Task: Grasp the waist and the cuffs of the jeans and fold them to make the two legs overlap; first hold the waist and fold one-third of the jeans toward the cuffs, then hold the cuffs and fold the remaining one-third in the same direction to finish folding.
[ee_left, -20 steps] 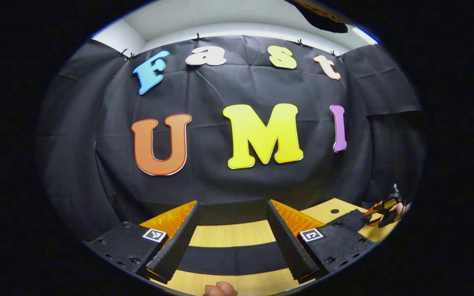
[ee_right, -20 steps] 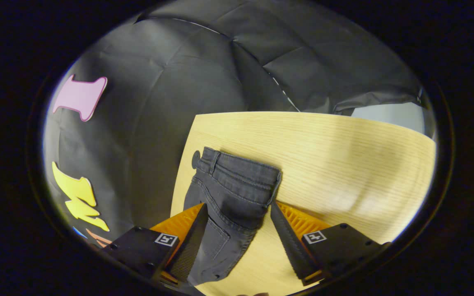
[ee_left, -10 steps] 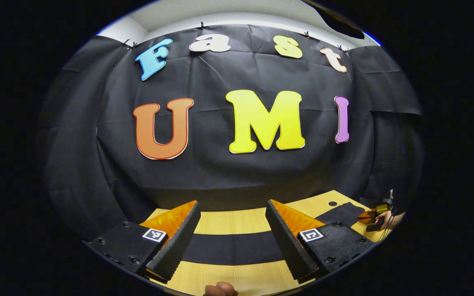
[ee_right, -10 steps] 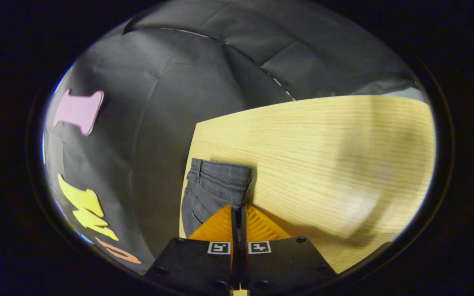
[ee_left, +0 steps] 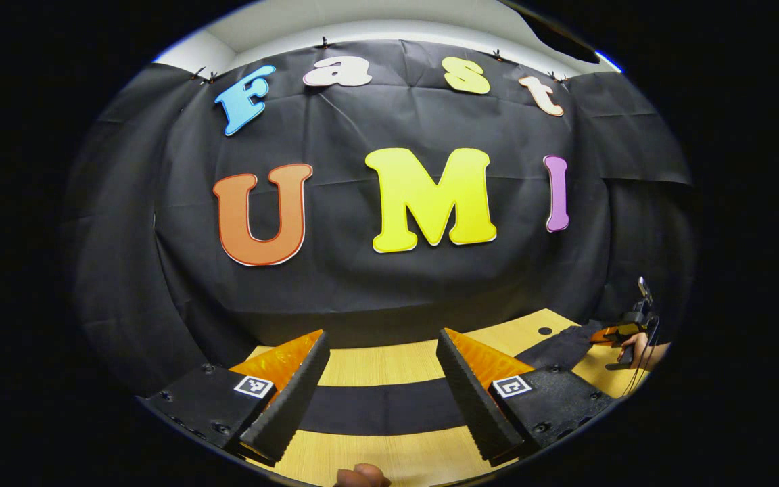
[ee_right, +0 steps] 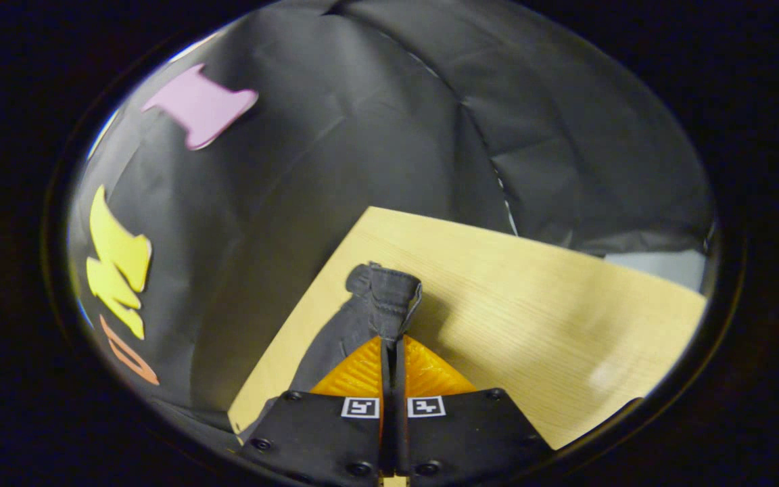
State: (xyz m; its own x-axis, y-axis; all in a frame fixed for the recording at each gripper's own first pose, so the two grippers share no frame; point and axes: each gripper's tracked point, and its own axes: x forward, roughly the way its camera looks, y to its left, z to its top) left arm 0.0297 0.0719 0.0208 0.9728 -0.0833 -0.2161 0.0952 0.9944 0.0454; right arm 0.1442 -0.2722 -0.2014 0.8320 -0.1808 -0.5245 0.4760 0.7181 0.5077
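On the left, my left gripper (ee_left: 383,399) stands wide apart with nothing between its fingers, poised just above the dark jeans (ee_left: 379,407) that stretch flat across the wooden table (ee_left: 376,365). Far to the right, my right gripper (ee_right: 393,346) is pinched tight on the waist (ee_right: 389,297), lifting it off the wood into a bunched peak. Denim like this I judge heavy and limp; it will sag, so the thick waistband seam and the hemmed cuffs look like the surest holds.
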